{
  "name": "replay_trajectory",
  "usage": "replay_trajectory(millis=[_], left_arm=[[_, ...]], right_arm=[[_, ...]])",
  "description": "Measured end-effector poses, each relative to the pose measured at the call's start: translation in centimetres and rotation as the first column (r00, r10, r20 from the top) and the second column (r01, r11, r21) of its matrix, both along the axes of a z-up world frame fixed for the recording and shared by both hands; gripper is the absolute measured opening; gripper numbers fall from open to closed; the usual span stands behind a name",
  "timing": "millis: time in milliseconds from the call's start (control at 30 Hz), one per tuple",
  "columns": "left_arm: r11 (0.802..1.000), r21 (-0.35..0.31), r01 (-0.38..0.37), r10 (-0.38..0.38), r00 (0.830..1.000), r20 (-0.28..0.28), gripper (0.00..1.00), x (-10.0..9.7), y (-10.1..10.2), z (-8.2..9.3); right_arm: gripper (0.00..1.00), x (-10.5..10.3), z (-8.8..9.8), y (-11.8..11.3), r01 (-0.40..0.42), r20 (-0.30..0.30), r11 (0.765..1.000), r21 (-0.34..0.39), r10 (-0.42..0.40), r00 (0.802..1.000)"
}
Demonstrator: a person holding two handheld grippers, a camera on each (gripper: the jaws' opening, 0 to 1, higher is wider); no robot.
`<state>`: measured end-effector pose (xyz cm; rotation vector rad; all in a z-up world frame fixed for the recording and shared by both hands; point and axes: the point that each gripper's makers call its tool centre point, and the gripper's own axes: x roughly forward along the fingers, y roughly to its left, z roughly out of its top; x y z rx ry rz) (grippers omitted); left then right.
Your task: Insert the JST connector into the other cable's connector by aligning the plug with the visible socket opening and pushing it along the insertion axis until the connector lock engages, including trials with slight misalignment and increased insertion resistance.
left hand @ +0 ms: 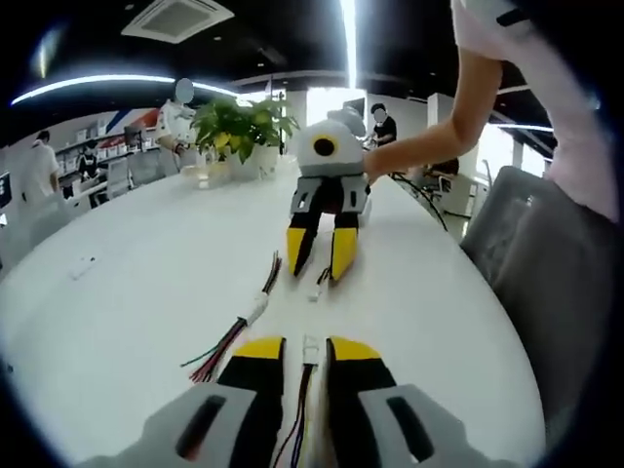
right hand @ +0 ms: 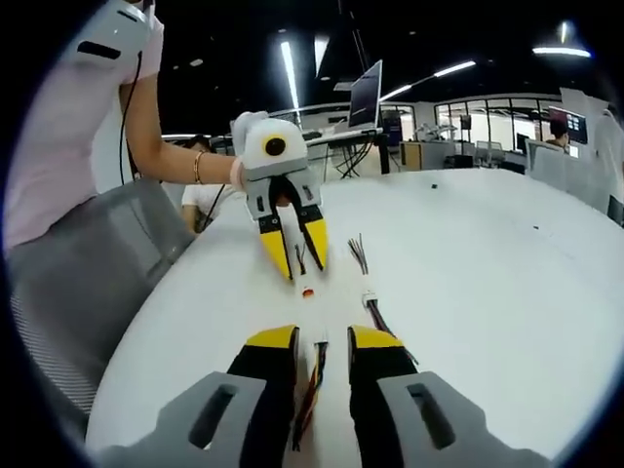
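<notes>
JST connectors are basically nose to nose here: in the left gripper view the small white plug point(left hand: 311, 348) sits low centre, pinched between the yellow-and-black left gripper point(left hand: 305, 356) with its multicoloured wires trailing back between the jaws. Facing it a bit higher in the frame is the right gripper point(left hand: 317, 255), jaws narrowed around its own little white connector with a red wire point(left hand: 319, 283), which pokes out below the tips. In the right gripper view it's mirrored: right gripper point(right hand: 321, 351) closed down on its cable at bottom centre, left gripper point(right hand: 295, 255) above it with the tiny plug tip point(right hand: 308, 290) pointing down the frame. A spare loose cable with a white connector and bare multicoloured wire ends point(left hand: 241, 327) lies on the big white round table point(left hand: 127, 292) left of centre, near the gap, apart from both grippers. The two halves aren't touching yet, so nothing is mated. My worry: both connectors are held by so little that any slight tilt when they meet could make one pivot in the jaws or slip back along its wires instead of seating, and pushing harder against a crooked start could jam it before the lock clicks.
</notes>
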<state>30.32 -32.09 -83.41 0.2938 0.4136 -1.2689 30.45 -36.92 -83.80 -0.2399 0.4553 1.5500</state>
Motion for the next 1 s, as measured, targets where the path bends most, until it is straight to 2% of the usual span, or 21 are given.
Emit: replay_trajectory(millis=[333,400,633,767,1000], left_arm=[[1.000,0.020,-0.024,0.024,1.000,0.000,0.11,-0.14,0.58,-0.90],[1.000,-0.002,-0.030,0.030,1.000,-0.004,0.11,-0.12,0.51,-0.81],[1.000,-0.012,-0.029,0.029,0.999,0.016,0.09,-0.05,0.54,-0.88],[0.999,-0.037,-0.024,0.025,0.999,0.024,0.08,0.08,0.42,-0.82],[0.999,-0.049,-0.023,0.024,0.999,0.030,0.06,-0.21,0.05,-0.61]], right_arm=[[0.16,-0.34,-0.37,0.22,-0.021,0.050,1.000,-0.020,0.022,0.999],[0.18,-0.22,-0.35,0.25,-0.020,0.060,1.000,-0.010,0.020,0.998],[0.16,-0.15,-0.53,0.19,-0.016,0.095,1.000,-0.007,0.017,0.995],[0.17,-0.34,-0.57,0.25,-0.030,0.139,0.999,-0.017,0.032,0.990],[0.12,-0.07,-0.63,0.24,-0.024,0.139,1.000,-0.002,0.024,0.990]])
